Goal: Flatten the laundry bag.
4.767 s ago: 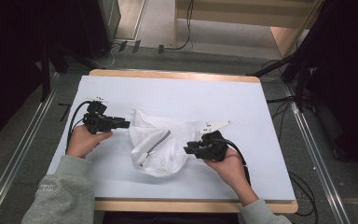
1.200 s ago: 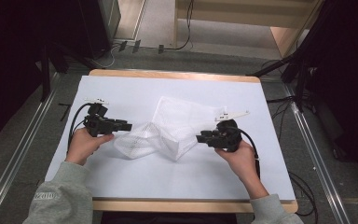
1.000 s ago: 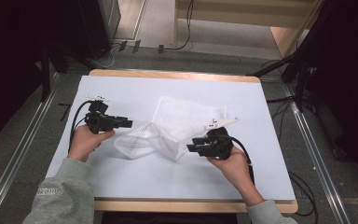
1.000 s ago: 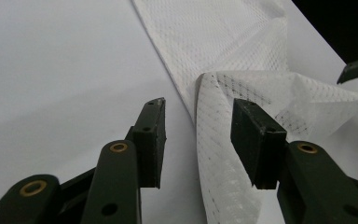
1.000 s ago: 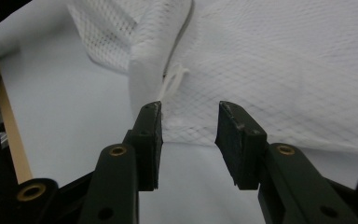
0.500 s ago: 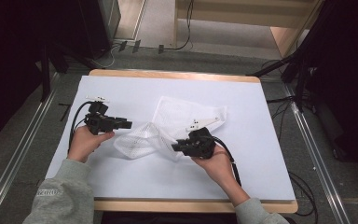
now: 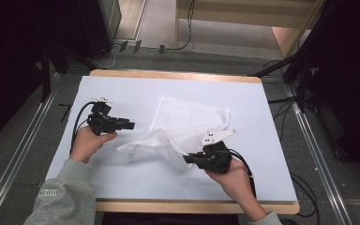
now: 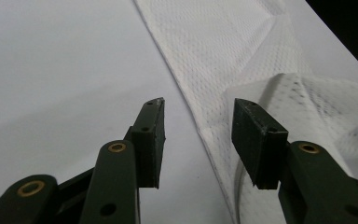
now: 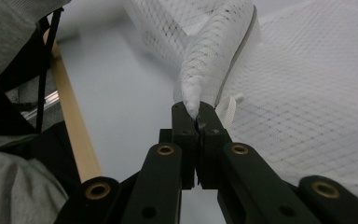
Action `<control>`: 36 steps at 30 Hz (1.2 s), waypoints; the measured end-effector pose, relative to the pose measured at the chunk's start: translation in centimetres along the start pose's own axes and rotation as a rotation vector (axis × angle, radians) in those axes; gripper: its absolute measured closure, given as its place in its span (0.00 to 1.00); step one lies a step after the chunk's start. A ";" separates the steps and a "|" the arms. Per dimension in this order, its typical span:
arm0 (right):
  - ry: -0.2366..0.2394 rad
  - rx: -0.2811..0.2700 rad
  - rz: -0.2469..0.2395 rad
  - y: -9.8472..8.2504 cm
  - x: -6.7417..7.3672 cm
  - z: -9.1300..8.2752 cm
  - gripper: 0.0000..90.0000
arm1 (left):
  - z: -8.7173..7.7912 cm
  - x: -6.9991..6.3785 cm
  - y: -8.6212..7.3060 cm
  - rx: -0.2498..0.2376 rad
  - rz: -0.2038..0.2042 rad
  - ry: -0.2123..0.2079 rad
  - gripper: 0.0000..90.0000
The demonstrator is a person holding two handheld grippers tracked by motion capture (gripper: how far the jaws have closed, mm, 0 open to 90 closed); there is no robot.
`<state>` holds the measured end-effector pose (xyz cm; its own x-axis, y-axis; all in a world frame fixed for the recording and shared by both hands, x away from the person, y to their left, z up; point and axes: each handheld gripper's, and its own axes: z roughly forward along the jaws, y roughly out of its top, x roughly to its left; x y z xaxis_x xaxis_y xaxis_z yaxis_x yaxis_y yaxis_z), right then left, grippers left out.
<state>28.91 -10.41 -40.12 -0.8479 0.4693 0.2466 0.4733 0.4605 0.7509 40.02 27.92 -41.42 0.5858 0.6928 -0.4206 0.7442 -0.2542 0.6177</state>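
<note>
— What have you got nearest you?

— My right gripper (image 7: 187, 159), just in from the wooden table edge (image 7: 168, 206). Its jaws have just been closing and now pinch a gathered fold of the white mesh bag (image 7: 187, 124); the right gripper view shows the netting bunched between the pads (image 9: 186, 121), with a small white tag (image 9: 227, 108) just beside them. I can't make out any writing on it.

— And your left?

— My left gripper (image 7: 130, 125) hovers farther out at the bag's left, jaws parted, nothing between them. In the left gripper view the bag's edge runs between the fingertips (image 8: 154, 130), below them.

— Where's the bag?

— Mid-table on the white sheet (image 7: 122, 89), one corner lifted toward my right gripper, the rest flat beyond.
</note>
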 end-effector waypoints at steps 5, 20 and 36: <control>-0.019 0.013 0.004 -2.1 0.8 -1.9 0.99 | 2.0 -0.3 0.7 0.039 0.016 0.001 0.61; -0.046 -0.015 0.051 -4.9 1.3 -5.1 0.93 | 7.1 -0.2 2.1 0.117 0.044 0.035 0.61; -0.135 -0.091 0.108 -5.1 -1.1 -6.4 0.72 | 8.3 -0.3 2.0 0.121 0.065 0.023 0.68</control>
<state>25.93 -18.09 -40.35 -0.7506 0.6120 0.2491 0.5311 0.3345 0.7785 44.02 21.58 -45.54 0.6277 0.6871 -0.3659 0.7388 -0.3777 0.5582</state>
